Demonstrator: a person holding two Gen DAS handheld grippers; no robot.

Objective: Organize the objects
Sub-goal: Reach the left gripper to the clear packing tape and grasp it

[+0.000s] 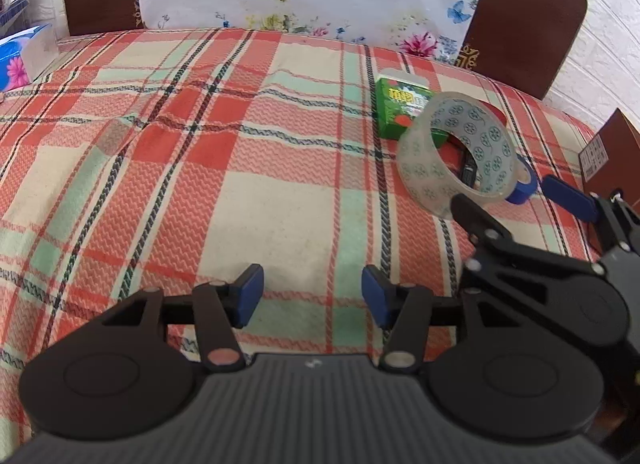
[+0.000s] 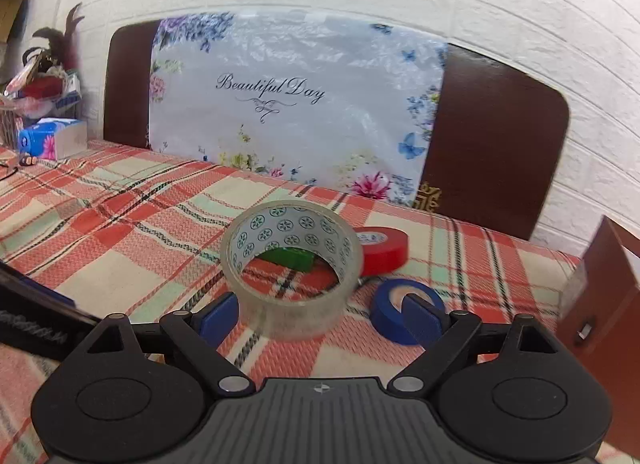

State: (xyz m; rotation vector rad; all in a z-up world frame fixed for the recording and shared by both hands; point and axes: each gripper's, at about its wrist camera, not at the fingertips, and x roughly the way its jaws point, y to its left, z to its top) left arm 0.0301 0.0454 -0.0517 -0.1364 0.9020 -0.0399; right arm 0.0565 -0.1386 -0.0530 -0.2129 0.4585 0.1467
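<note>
Tablecloth (image 1: 248, 199): red, cream and mint plaid fills the middle of both views, and everything sits on it.
Floral bag (image 2: 296, 103): "Beautiful Day" print, propped against a brown chair back (image 2: 496, 135) in the upper half of the frame.
Clear tape roll (image 2: 292, 268): here it is, centre frame in the right wrist view, tilted up with its patterned core facing the camera; in the left wrist view it shows at right of centre.
Right gripper (image 2: 320, 314): fingers spread wide, the clear roll between them and nearer the left pad; whether that pad touches it I cannot tell.
Left gripper (image 1: 312, 296): pads apart over bare cloth at lower centre, nothing between them, the clear roll well off to the upper right.
Green box (image 1: 404, 107): flat on the cloth just behind the clear roll.
Red tape roll (image 2: 384, 250): just right of and behind the clear roll.
Blue tape roll (image 2: 394, 310): lower right, beside the right pad.
</note>
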